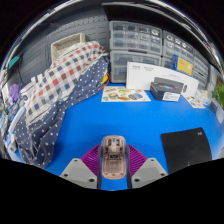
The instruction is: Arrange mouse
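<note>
Gripper view: the gripper (pixel 113 170) hangs over a desk (pixel 120 125) with a bright blue top. Its two grey fingers (pixel 80 172) stand apart, and the purple pads on their inner faces press against the two sides of a mouse (pixel 112 158), so the tool is pinching the mouse. The mouse is translucent, brownish, with its inner parts showing through the shell, and it points away from the camera along the fingers; whether its underside touches the desk cannot be told.

At the near right part of the desk, just beside the right finger, lies a black mouse mat (pixel 188 150), flat and apart from the mouse. Beyond the fingers, towards the far edge of the desk, a printed card (pixel 125 95) lies flat, and just right of it stands a white box (pixel 160 80) with a smaller dark box (pixel 166 92) in front of it. Along the left edge of the desk a heap of checked and dotted cloth (pixel 60 90) spills onto the blue top. Behind the far edge, stacks of clear plastic drawer units (pixel 135 40) stand against the wall
</note>
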Demonstrator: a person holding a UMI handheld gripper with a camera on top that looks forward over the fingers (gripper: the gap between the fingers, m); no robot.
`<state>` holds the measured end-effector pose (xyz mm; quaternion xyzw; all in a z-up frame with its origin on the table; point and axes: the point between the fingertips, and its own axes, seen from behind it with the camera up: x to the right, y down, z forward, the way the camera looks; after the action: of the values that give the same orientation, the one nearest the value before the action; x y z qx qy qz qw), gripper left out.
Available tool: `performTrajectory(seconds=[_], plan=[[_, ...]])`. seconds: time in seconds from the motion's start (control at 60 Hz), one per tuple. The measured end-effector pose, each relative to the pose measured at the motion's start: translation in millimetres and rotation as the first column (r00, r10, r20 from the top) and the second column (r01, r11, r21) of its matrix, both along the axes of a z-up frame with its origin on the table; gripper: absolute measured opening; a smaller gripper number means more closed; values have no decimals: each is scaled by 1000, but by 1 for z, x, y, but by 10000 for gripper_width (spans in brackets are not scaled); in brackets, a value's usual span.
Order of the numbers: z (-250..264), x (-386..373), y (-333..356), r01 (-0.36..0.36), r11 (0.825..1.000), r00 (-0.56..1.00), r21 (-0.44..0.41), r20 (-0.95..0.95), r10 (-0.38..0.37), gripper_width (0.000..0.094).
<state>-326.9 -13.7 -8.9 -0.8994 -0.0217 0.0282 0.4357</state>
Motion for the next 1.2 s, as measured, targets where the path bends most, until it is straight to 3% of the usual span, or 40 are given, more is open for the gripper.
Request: performTrajectory(seconds=[0.217, 0.35, 0.5, 0.6, 0.717, 0.917, 1.067, 1.2], plan=[[25, 8, -2, -15, 999, 999, -28, -29, 15, 339], [110, 51, 11, 10, 996, 1000, 87, -22, -8, 341], [202, 136, 14, 90, 972, 996, 218, -19, -88, 343], [230, 195, 4, 120, 958, 992, 261, 6, -126, 341], [207, 244, -8, 129, 965, 989, 227, 40, -141, 341], [86, 264, -23, 91, 995, 996, 42, -10, -90, 336], [17, 268, -33, 59, 997, 997, -58, -38, -61, 340], [-2, 273, -38, 38, 997, 998, -68, -40, -40, 339]])
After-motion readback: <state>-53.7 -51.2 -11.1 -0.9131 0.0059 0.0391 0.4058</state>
